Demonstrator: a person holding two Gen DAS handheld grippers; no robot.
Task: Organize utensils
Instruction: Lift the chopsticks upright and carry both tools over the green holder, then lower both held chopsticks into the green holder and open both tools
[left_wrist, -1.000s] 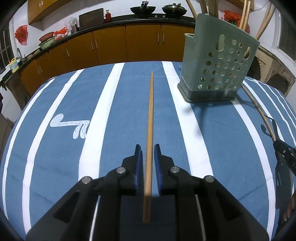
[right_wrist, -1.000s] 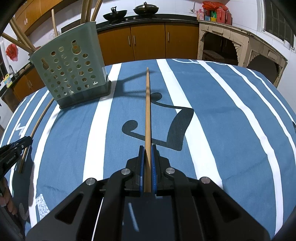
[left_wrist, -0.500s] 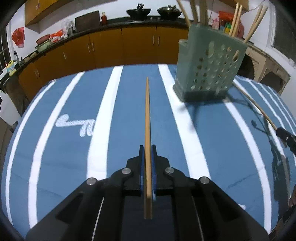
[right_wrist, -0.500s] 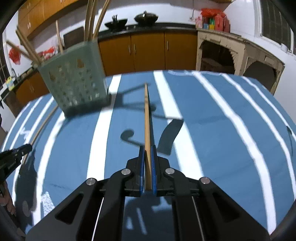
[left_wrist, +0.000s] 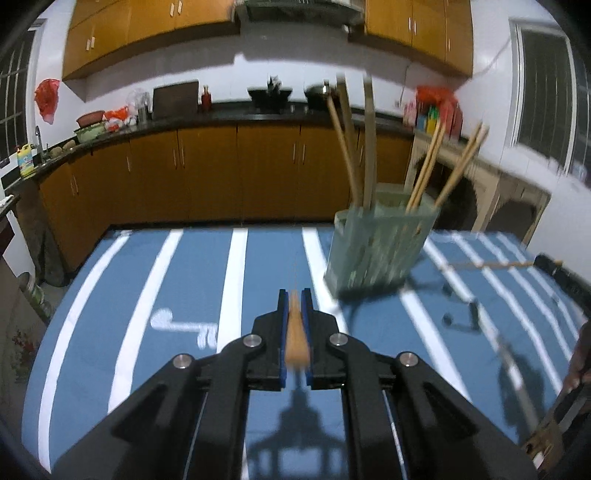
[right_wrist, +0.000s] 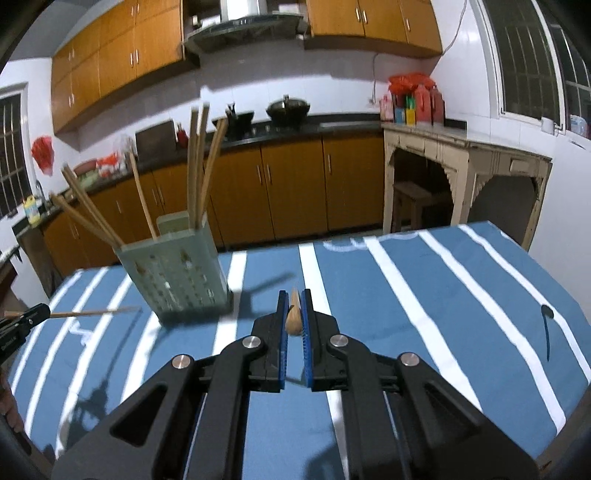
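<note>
A green perforated utensil holder (left_wrist: 376, 251) (right_wrist: 177, 277) stands on the blue striped tablecloth with several wooden chopsticks upright in it. My left gripper (left_wrist: 294, 299) is shut on a wooden chopstick (left_wrist: 295, 332), raised above the table and pointing forward; the view is blurred. My right gripper (right_wrist: 294, 299) is shut on another wooden chopstick (right_wrist: 294, 317), also raised. The right-held chopstick (left_wrist: 487, 264) shows at the right of the left wrist view; the left-held one (right_wrist: 92, 314) shows at the left of the right wrist view, both beside the holder.
The table (right_wrist: 461, 295) has a blue cloth with white stripes. Orange kitchen cabinets (right_wrist: 288, 184) and a dark counter with pots stand behind. A beige side table (right_wrist: 461, 162) stands at the back right. A hand (left_wrist: 580, 354) shows at the right edge.
Both grippers have lifted their chopsticks off the cloth and tipped up to look level across the table. The left gripper closed on its chopstick a second ago. The holder now appears farther away.
</note>
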